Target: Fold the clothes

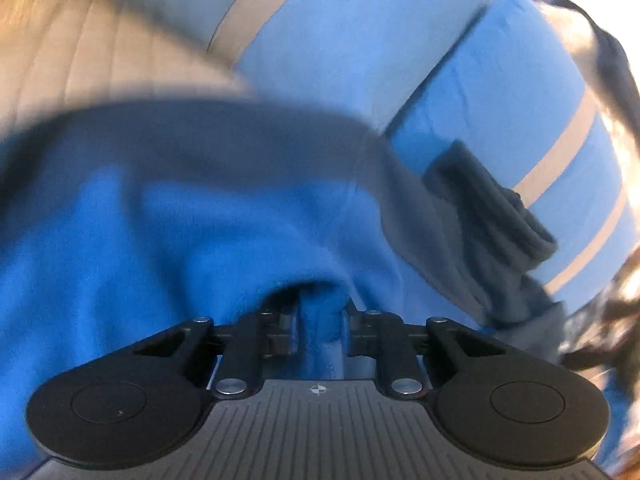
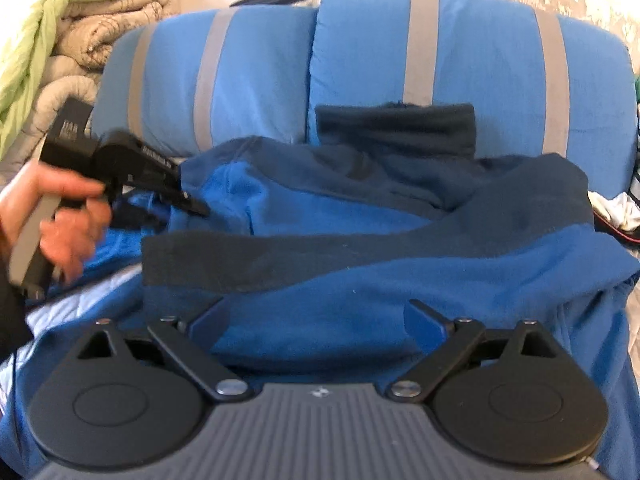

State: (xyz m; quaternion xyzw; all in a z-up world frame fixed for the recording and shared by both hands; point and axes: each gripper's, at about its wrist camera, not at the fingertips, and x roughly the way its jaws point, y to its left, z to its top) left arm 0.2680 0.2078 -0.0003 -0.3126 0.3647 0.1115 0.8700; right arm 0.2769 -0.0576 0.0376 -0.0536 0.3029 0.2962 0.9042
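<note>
A blue fleece garment with dark navy bands [image 2: 360, 280] lies bunched across the bed, its navy collar [image 2: 394, 126] resting against a pillow. My left gripper [image 1: 320, 320] is shut on a fold of the blue fleece [image 1: 200, 220]; in the right wrist view it [image 2: 192, 206] grips the garment's left side, held by a hand. My right gripper [image 2: 316, 322] is open, its fingers [image 2: 424, 322] spread just over the garment's near blue part, holding nothing.
Two blue pillows with grey stripes [image 2: 480, 52] stand behind the garment, also in the left wrist view [image 1: 360, 32]. A heap of green and beige bedding [image 2: 72, 32] sits at the far left. A beige bedcover [image 1: 80, 60] lies beyond.
</note>
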